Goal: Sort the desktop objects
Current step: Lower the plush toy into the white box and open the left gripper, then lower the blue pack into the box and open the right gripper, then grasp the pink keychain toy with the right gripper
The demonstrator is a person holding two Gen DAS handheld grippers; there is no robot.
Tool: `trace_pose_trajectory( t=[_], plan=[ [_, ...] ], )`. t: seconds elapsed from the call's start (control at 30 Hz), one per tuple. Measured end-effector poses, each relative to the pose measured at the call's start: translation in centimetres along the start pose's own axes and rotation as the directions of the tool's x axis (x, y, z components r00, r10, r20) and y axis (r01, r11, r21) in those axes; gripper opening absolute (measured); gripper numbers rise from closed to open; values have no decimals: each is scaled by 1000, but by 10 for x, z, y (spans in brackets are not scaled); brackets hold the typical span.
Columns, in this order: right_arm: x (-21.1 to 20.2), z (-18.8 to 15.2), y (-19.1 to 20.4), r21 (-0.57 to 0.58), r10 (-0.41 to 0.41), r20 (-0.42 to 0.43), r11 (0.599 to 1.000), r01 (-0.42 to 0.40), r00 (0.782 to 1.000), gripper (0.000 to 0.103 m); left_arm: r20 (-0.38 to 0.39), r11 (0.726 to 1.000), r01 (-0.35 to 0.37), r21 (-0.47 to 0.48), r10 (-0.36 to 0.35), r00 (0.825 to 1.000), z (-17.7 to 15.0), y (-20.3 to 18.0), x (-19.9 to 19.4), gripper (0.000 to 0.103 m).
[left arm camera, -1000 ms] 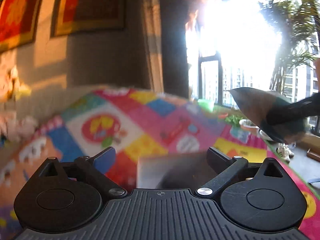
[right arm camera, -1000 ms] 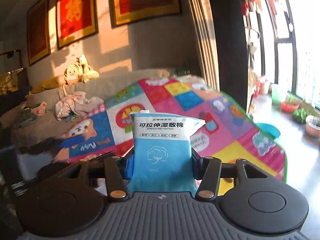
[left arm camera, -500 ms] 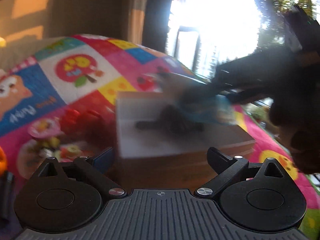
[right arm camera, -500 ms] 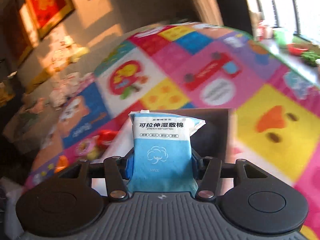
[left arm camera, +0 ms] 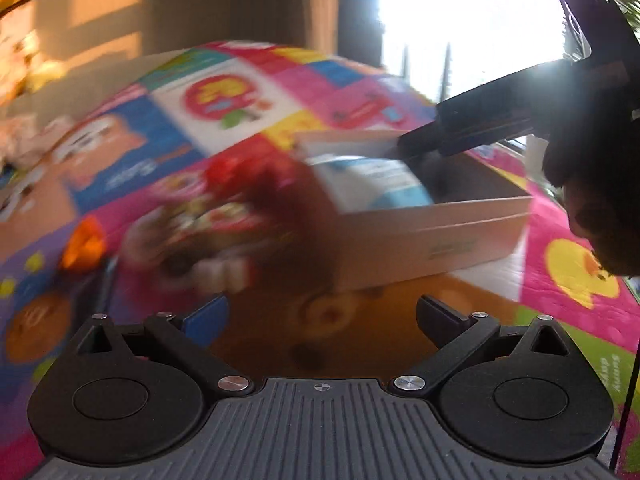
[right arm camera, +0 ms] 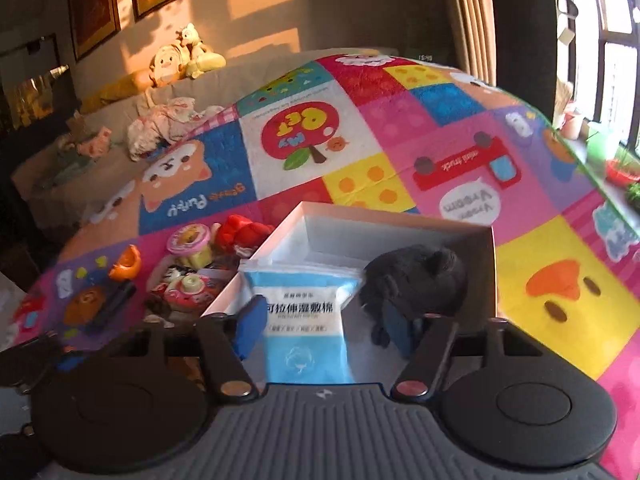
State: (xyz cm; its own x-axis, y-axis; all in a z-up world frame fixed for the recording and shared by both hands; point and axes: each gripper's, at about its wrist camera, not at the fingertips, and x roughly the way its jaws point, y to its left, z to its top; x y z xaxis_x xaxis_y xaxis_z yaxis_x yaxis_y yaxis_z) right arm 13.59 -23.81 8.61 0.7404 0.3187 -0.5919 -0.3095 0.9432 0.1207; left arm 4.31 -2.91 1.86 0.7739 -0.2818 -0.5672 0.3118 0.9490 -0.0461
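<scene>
A white cardboard box (right arm camera: 490, 276) stands open on the colourful play mat. Inside it a blue and white wet-cotton packet (right arm camera: 306, 320) lies beside a black plush toy (right arm camera: 416, 280). My right gripper (right arm camera: 324, 328) reaches into the box with the packet between its fingers. Its jaws are closing, but the right pad (right arm camera: 396, 330) stands clear of the packet. The left wrist view is blurred. It shows the box (left arm camera: 432, 236), the packet (left arm camera: 372, 184) and the right gripper's dark fingers (left arm camera: 436, 140) from the side. My left gripper (left arm camera: 320, 316) hangs open and empty in front of the box.
Left of the box lies a heap of small toys: a red toy (right arm camera: 240, 232), pink doughnut-like pieces (right arm camera: 188, 240), an orange piece (right arm camera: 126, 264) and a black object (right arm camera: 116, 300). A sofa with plush animals (right arm camera: 180, 56) stands behind. The hand on the right gripper (left arm camera: 592, 184) fills the left view's right edge.
Both grippers have come down toward the box. The packet, held upright in the right gripper before, now lies in the box with the fingers spread a little wider around it.
</scene>
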Motion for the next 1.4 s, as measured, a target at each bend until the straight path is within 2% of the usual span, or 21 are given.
trace_pose_trajectory(
  t=[0.13, 0.2, 0.3, 0.4, 0.47, 0.53, 0.57, 0.6, 0.67, 0.73, 0.8, 0.9, 0.97, 1.0, 1.1, 1.17, 1.2, 1.27, 1.3, 1.4],
  plan=[
    [31, 15, 12, 0, 12, -49, 1000, -12, 999, 46, 19, 996, -63, -55, 64, 998, -3, 18, -12, 103],
    [57, 17, 16, -14, -50, -130, 999, 49, 990, 46, 36, 990, -131, -57, 133, 990, -6, 27, -19, 103],
    [71, 23, 19, -37, -134, -178, 991, 129, 975, 46, 28, 975, -195, -110, 199, 980, -13, 45, -24, 103],
    [77, 27, 25, -91, -185, -215, 981, 169, 959, 46, 5, 960, -194, -200, 199, 980, -21, 61, -21, 103],
    [79, 31, 30, -124, -231, -197, 970, 210, 953, 46, -1, 955, -179, -237, 184, 983, -23, 66, -19, 103],
    [73, 42, 34, -111, -179, -151, 980, 164, 972, 49, 28, 954, -157, -257, 170, 985, -25, 69, -23, 103],
    [72, 49, 38, -102, -134, -137, 987, 120, 982, 54, 32, 953, -153, -262, 167, 985, -26, 70, -23, 103],
    [72, 58, 44, -101, -92, -128, 992, 80, 987, 58, 34, 953, -146, -266, 160, 986, -27, 70, -23, 103],
    [81, 73, 60, -124, -37, -126, 992, 21, 991, 58, 45, 956, -140, -256, 156, 987, -28, 67, -23, 103],
    [104, 87, 77, -130, 6, -170, 991, -29, 985, 58, 60, 962, -128, -242, 146, 987, -29, 63, -24, 103],
    [132, 98, 85, -79, 30, -217, 996, -48, 976, 58, 66, 961, -118, -250, 139, 988, -30, 65, -25, 103],
    [178, 107, 88, 5, 38, -272, 999, -37, 962, 61, 56, 954, -109, -281, 130, 990, -31, 70, -23, 103],
    [201, 106, 88, 34, 10, -305, 999, 1, 952, 62, 52, 951, -103, -292, 123, 991, -31, 72, -23, 103],
    [211, 103, 89, 33, -1, -328, 999, 13, 945, 68, 53, 951, -100, -293, 120, 991, -32, 71, -23, 103],
    [209, 98, 100, -9, 1, -339, 1000, -4, 941, 69, 57, 952, -88, -293, 109, 992, -32, 70, -23, 103],
    [199, 94, 105, -27, 61, -369, 997, -76, 928, 67, 55, 950, -82, -300, 102, 993, -32, 71, -23, 103],
    [193, 88, 109, -29, 99, -396, 992, -120, 913, 62, 55, 950, -81, -300, 102, 993, -32, 71, -23, 103],
    [186, 74, 115, -5, 167, -468, 982, -191, 868, 54, 55, 951, -82, -298, 103, 993, -31, 70, -23, 103],
    [177, 65, 119, 17, 210, -472, 973, -229, 857, 55, 55, 952, -83, -296, 104, 993, -32, 70, -24, 103],
    [155, 45, 134, -25, 237, -520, 956, -292, 821, 54, 53, 953, -80, -293, 99, 994, -31, 69, -23, 103]
  ],
)
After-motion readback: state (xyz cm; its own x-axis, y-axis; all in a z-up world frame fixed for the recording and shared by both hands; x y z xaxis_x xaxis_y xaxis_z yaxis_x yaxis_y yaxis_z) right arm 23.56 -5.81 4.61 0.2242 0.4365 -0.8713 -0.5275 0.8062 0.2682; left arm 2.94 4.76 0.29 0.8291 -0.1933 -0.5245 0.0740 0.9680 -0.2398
